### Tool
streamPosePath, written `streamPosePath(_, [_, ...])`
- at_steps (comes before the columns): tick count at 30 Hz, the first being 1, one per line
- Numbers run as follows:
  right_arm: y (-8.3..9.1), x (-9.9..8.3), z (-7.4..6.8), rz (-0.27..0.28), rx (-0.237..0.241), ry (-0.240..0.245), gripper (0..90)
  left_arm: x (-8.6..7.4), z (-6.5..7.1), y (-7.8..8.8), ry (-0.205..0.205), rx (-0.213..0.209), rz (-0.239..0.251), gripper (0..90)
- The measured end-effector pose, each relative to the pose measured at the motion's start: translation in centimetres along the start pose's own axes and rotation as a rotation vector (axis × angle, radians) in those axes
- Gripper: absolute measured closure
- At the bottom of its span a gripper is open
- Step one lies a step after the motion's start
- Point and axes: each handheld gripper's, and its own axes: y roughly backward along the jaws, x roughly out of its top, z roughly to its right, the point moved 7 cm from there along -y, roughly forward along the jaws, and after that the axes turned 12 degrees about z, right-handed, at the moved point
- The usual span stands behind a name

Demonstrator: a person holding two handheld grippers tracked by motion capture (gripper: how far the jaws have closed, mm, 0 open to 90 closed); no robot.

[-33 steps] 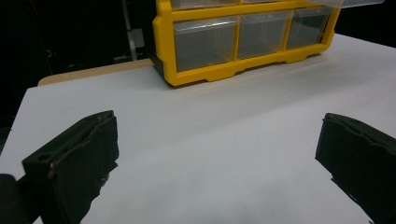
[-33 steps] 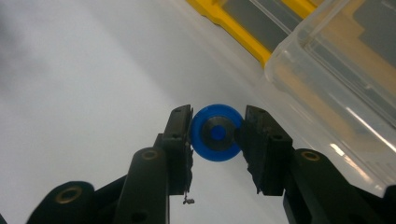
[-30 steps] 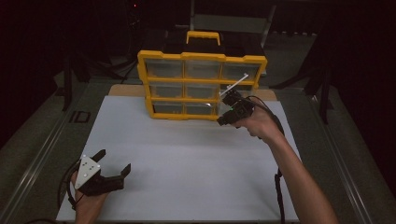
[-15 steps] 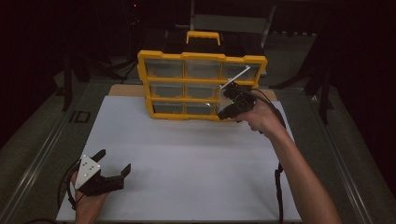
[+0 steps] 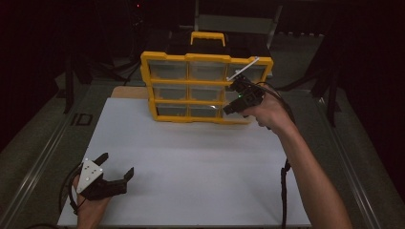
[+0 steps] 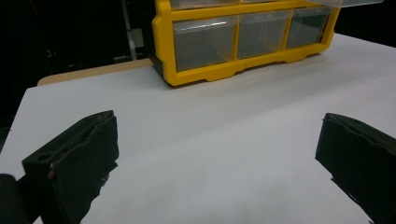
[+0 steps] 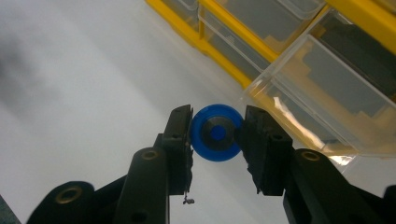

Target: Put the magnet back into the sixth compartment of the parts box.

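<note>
A yellow drawer cabinet with clear drawers stands upright at the far side of the white table. Its upper right drawer is pulled out; it shows at the right in the right gripper view as a clear drawer. My right gripper hovers in front of that drawer, shut on a round blue wheel with a dark hub. My left gripper rests at the near left of the table, open, with nothing between its black fingers. The cabinet's bottom row lies ahead of it.
A black handle area with a yellow grip tops the cabinet. A strip of wooden board shows behind the white surface at the left. Metal rails run along both table sides. A cable hangs under the right forearm.
My right gripper has risen with the blue wheel, from beside the middle drawer row toward the pulled-out upper right drawer. The left gripper has stayed in place.
</note>
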Motion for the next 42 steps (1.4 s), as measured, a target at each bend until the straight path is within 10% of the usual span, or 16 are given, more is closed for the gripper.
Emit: streamPosePath(42, [-0.7,2.1,3.4,-0.027,-0.132,-0.123,63.3,0.0,0.0,0.0,0.001,-0.001,0.001,0.0])
